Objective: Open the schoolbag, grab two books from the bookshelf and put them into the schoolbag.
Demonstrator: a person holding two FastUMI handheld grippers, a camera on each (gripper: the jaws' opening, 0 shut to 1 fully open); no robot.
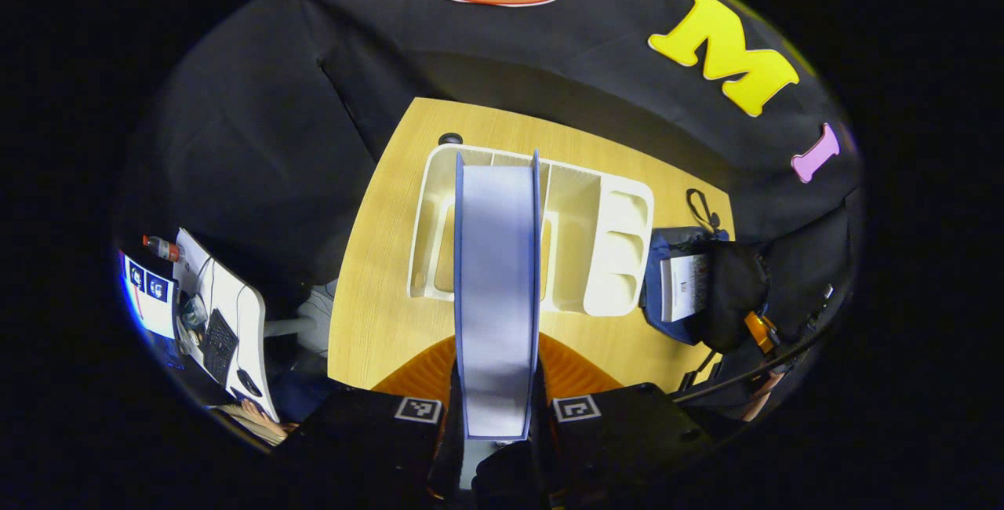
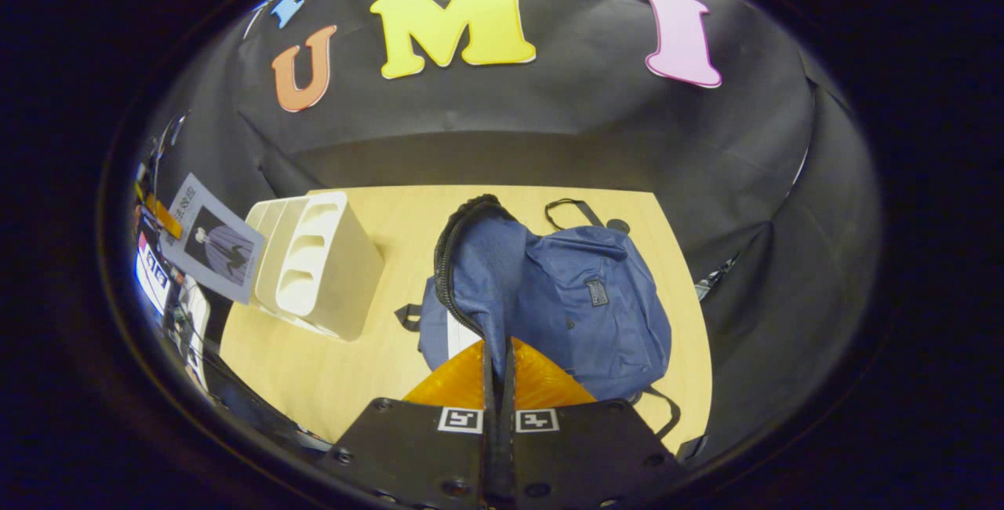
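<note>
Across the wooden table (image 2: 314, 369) we have the schoolbag (image 2: 580, 306), its flap pinched and lifted by our right gripper (image 2: 496, 384) to keep the mouth open; one book (image 1: 684, 286) sits inside. Our left gripper (image 1: 496, 408) clamps a second book (image 1: 496, 290) above the white bookshelf (image 1: 620, 259), seemingly bound for the bag.

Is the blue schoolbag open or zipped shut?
Open. The right gripper holds up the schoolbag flap by its zipper edge, and a book already sits inside the mouth.
</note>
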